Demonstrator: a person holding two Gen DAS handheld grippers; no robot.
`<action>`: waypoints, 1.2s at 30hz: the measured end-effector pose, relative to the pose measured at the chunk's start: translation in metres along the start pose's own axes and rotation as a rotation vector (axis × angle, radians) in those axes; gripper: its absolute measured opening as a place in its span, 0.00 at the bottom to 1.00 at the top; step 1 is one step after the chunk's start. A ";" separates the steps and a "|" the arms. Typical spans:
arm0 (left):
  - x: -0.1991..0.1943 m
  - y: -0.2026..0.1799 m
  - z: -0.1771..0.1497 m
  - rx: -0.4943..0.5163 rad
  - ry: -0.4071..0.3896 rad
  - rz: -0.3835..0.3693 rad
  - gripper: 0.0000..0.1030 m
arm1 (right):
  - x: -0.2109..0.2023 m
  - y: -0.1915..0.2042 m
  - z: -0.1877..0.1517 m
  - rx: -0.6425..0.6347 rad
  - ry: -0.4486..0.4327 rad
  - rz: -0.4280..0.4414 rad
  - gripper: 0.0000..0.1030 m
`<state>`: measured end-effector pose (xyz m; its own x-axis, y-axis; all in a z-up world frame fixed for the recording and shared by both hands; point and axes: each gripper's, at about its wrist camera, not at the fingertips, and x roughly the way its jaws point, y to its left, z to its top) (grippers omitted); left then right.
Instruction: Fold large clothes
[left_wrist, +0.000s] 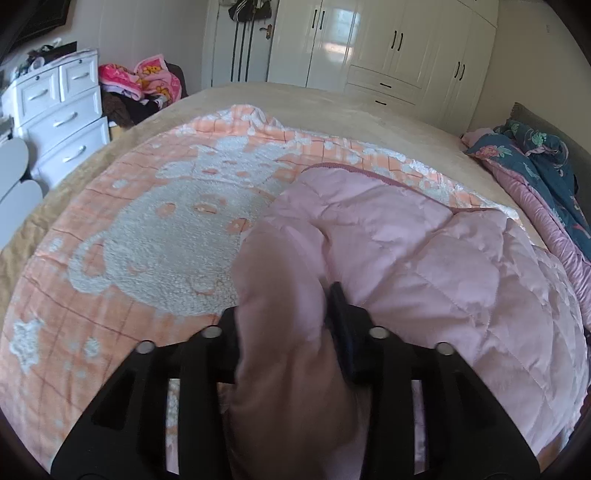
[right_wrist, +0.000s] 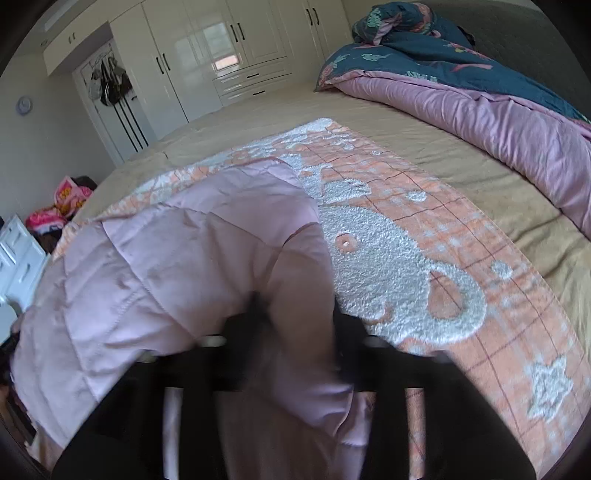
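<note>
Blanket: I am looking at the quilted pink blanket (left_wrist: 424, 251) lying on the bed (left_wrist: 332, 103). Its plain pink side is folded over its own peach and white fleece side (left_wrist: 155, 229), which is spreading out toward ten o'clock in the left view and two o'clock in the right view.

Left gripper (left_wrist: 284, 325): I am seeing a thick roll of pink fabric running between the fingers. The inner finger (left_wrist: 341, 325) is lying against the cloth at about three o'clock of the roll. Whether the pads are pinching or sitting loose, I cannot tell.

Right gripper (right_wrist: 295, 332): this view is blurring here. Fabric is bulging between the two dark fingers (right_wrist: 255, 314). The fingers are looking fairly spread, yet I cannot tell whether they are gripping.

Handling: I am judging the blanket as soft, puffy and floppy. It is probably light for its bulk, and the smooth pink face is likely slipping more easily than the fleece.

Where to take hold: I am favouring the bound edge (left_wrist: 351, 171) or a corner, taking both layers deep into the fingers, since a shallow bite on padding would probably slide off.

Surroundings: a dark floral duvet (right_wrist: 461, 62) is sitting at one o'clock in the right view, well apart from the blanket.
</note>
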<state>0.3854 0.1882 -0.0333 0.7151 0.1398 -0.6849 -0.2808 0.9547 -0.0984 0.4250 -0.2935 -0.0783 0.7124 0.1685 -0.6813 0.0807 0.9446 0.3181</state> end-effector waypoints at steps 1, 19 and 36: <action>-0.003 0.000 0.000 -0.001 0.003 0.006 0.41 | -0.006 -0.001 0.000 0.022 -0.012 0.010 0.81; -0.108 -0.022 0.003 -0.041 -0.084 -0.075 0.91 | -0.113 0.008 0.014 0.040 -0.245 0.124 0.96; -0.143 -0.027 -0.032 0.030 -0.118 -0.004 0.91 | -0.149 0.026 -0.002 -0.042 -0.335 0.118 0.96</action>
<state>0.2706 0.1342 0.0444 0.7870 0.1638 -0.5949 -0.2595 0.9625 -0.0784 0.3193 -0.2935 0.0302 0.9046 0.1821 -0.3855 -0.0395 0.9360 0.3497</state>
